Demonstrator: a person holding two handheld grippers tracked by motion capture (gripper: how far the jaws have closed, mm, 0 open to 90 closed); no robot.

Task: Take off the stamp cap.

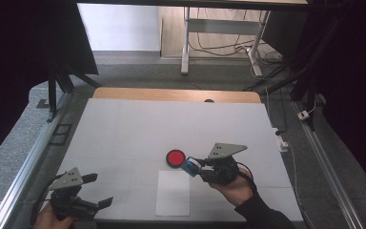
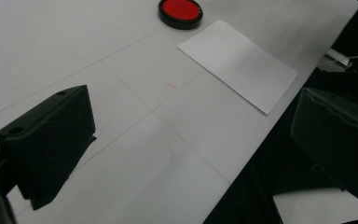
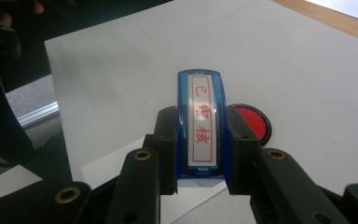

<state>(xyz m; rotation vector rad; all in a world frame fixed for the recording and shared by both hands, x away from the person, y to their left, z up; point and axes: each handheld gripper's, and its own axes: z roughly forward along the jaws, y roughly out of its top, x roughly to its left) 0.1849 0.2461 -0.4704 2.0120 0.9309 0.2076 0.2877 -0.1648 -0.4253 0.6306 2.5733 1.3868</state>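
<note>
Clamping item 1, a blue stamp (image 3: 200, 125), the right gripper (image 1: 196, 167) has its 2 jaws pressed flat against the stamp's long sides. The stamp's long axis runs straight out along the jaws, label face up toward that gripper's camera, with red characters in a red frame reading along its length. In the high view its free end points away from the holding hand (image 1: 236, 187), toward the red ink pad (image 1: 176, 158), which sits just beyond the tip. Item 2, a white sheet of paper (image 1: 173, 192), lies flat just beside and below the gripper on the white table (image 1: 138, 129). Item 3, the left gripper (image 1: 96, 190), is released, its jaws standing wide apart with nothing between them, well apart from the stamp at the table's near edge.
</note>
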